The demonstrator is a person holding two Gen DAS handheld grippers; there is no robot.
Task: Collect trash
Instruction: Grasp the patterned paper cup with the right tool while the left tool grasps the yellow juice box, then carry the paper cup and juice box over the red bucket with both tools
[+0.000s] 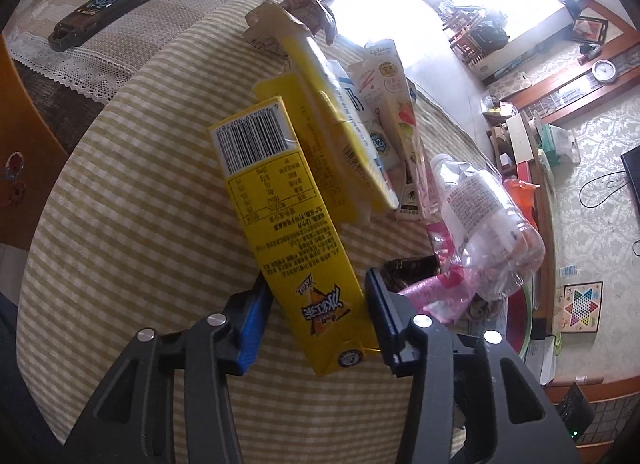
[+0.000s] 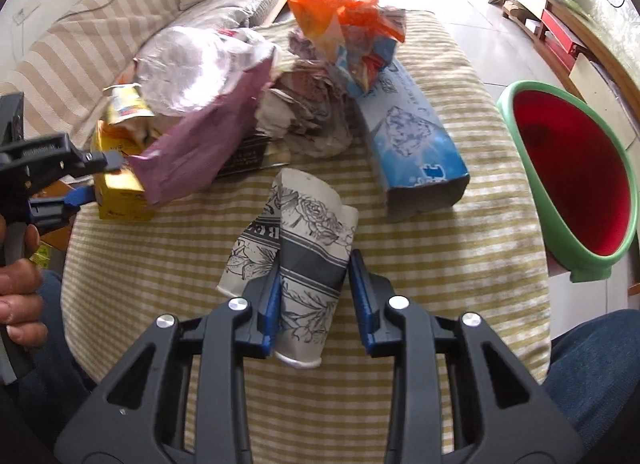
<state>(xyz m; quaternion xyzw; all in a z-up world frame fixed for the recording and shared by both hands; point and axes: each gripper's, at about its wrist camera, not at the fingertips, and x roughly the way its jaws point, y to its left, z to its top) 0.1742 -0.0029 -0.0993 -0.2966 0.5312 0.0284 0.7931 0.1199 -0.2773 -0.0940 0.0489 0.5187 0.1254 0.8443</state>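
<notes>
Now, with my right gripper (image 2: 314,304) clamped on the crushed floral paper cup (image 2: 296,260) and my left gripper (image 1: 316,316) pinching the flattened yellow carton (image 1: 280,200), both on the striped tablecloth (image 2: 420,284), I should lift straight, then swing toward the red-lined green bin (image 2: 576,176).

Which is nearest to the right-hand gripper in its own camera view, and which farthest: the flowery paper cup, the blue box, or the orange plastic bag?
Seen from the right gripper:
1. Flowery paper cup: between its fingers, crushed.
2. Blue box: beyond the cup, to the right on the striped cloth.
3. Orange plastic bag: on top of the pile at the far end.
</notes>
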